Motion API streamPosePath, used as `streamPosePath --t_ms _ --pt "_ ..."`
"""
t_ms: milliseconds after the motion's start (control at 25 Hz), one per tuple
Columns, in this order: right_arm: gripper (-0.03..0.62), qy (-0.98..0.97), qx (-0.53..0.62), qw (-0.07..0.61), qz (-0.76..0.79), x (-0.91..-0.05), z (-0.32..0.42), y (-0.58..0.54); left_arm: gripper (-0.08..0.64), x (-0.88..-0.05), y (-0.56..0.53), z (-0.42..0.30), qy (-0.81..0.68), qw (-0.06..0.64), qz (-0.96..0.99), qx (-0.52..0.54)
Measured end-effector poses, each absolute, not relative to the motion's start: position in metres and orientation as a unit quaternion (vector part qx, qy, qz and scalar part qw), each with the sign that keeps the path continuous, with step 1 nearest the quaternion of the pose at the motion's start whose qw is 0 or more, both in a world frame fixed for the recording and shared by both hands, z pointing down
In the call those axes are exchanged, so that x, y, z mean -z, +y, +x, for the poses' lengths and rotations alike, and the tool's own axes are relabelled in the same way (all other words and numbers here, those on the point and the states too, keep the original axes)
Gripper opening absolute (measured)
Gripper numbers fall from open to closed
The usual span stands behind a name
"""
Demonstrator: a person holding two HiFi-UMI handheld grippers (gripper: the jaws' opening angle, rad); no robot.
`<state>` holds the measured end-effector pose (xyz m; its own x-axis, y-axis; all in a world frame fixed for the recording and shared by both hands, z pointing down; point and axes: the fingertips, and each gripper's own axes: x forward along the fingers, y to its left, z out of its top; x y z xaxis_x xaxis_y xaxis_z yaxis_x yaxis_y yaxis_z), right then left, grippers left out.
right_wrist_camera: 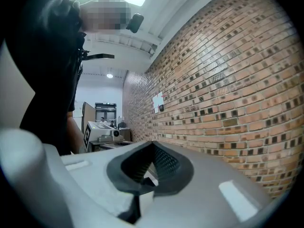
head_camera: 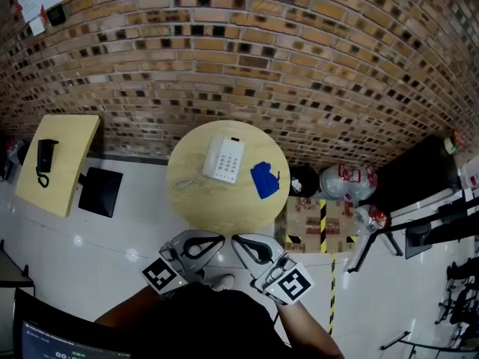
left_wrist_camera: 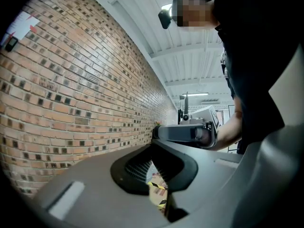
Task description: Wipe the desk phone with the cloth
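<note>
With the left tongs (head_camera: pixel 218 240) and right tongs (head_camera: pixel 238 241) both closed on nothing, short of the round desk (head_camera: pixel 224 209), the blue cloth (head_camera: pixel 263 179) lies just beside the white desk phone (head_camera: pixel 224 158): soft, light stuff, best pinched at a raised fold, I'd guess.

Head view is looking steeply down from high over the table (head_camera: pixel 217 208), wall (head_camera: pixel 299 51) at 12 o'clock; left gripper view is catching that wall at 9 o'clock, right gripper view at 3
</note>
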<state>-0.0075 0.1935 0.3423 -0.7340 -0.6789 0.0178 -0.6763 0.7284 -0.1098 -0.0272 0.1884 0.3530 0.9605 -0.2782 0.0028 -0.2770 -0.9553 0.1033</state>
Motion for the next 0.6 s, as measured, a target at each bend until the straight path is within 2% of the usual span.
streamPosePath --t_ms 600 --pt "0.000 0.932 0.042 -0.002 -0.359 -0.353 -0.020 0.191 0.000 -0.350 0.182 -0.040 -0.151 0.049 0.987 0.014"
